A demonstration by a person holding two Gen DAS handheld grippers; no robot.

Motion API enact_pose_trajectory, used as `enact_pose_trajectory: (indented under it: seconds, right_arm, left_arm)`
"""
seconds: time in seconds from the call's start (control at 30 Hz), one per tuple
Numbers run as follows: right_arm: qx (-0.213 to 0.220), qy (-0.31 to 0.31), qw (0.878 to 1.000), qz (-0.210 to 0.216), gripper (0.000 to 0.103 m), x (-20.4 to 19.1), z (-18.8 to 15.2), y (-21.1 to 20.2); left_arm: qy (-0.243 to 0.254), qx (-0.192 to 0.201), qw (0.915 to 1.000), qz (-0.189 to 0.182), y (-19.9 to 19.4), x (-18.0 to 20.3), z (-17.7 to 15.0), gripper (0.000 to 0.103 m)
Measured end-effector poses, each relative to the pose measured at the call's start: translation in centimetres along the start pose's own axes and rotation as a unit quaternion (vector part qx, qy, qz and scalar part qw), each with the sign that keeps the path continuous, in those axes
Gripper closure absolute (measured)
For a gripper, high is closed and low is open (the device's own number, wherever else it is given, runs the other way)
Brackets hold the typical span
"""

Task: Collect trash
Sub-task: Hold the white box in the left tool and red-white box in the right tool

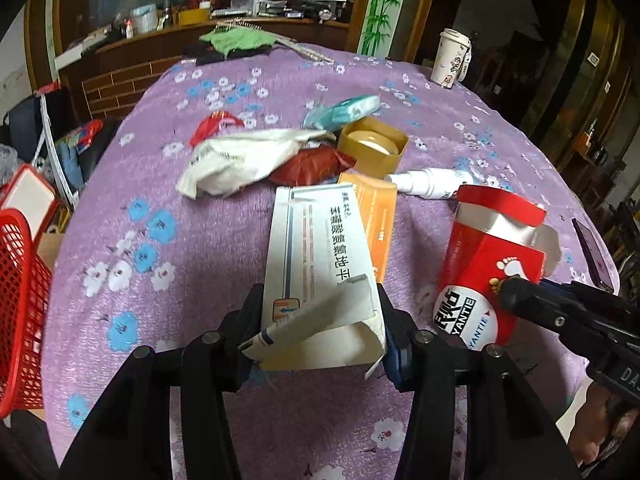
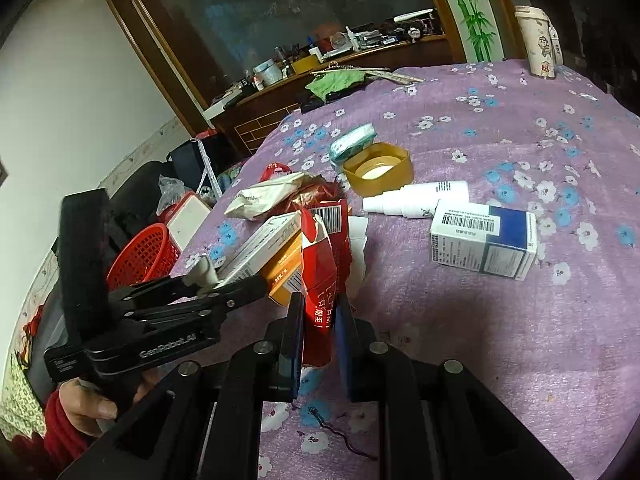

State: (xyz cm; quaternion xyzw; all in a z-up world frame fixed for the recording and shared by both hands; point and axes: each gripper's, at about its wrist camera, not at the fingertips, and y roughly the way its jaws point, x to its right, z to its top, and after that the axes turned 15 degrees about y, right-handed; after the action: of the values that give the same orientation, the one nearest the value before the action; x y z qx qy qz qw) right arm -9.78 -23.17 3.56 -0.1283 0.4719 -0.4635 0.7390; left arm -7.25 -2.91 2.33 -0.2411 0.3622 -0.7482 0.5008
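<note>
left tongs: clamped on white cardboard medicine box (flap torn) | right tongs: clamped on crushed red cardboard carton | surface: purple floral-cloth desk

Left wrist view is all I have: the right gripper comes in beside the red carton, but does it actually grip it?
Observer: Yes. In the right wrist view the right gripper is shut on the red carton, one pad on each side.
Operator: Anything lying behind that carton?
Observer: A blue-and-white box with a barcode, beside the white spray bottle.
Operator: What holds the left gripper with the white carton?
Observer: A hand in a red sleeve grips its handle.
</note>
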Motion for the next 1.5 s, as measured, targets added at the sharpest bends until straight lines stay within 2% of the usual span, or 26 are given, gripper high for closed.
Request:
enact_pose_trajectory:
  seconds: [0.2,0.33,0.47,1.13,1.5]
  right_arm:
    - [0.002,-0.006,1.000,0.006,0.087,-0.4,0.0,-0.1]
    - [0.005,-0.012,1.000,0.009,0.087,-0.9,0.1,-0.2]
    - [0.007,-0.018,1.000,0.010,0.087,-1.4,0.2,-0.2]
    - [0.010,-0.026,1.000,0.006,0.087,-2.0,0.1,-0.5]
    - [0.012,-0.028,1.000,0.005,0.087,-2.1,0.1,-0.5]
  left_arm:
    - [-0.005,0.022,0.9997,0.011,-0.8,-0.2,-0.2,0.054]
    - [-0.002,0.052,0.9983,0.026,-2.6,0.1,-0.3,0.054]
    - [0.003,0.065,0.9968,0.047,-3.6,0.4,-0.1,0.054]
    - [0.018,0.072,0.9929,0.092,-4.6,1.1,-0.3,0.054]
    - [0.018,0.078,0.9917,0.101,-5.3,1.1,-0.5,0.054]
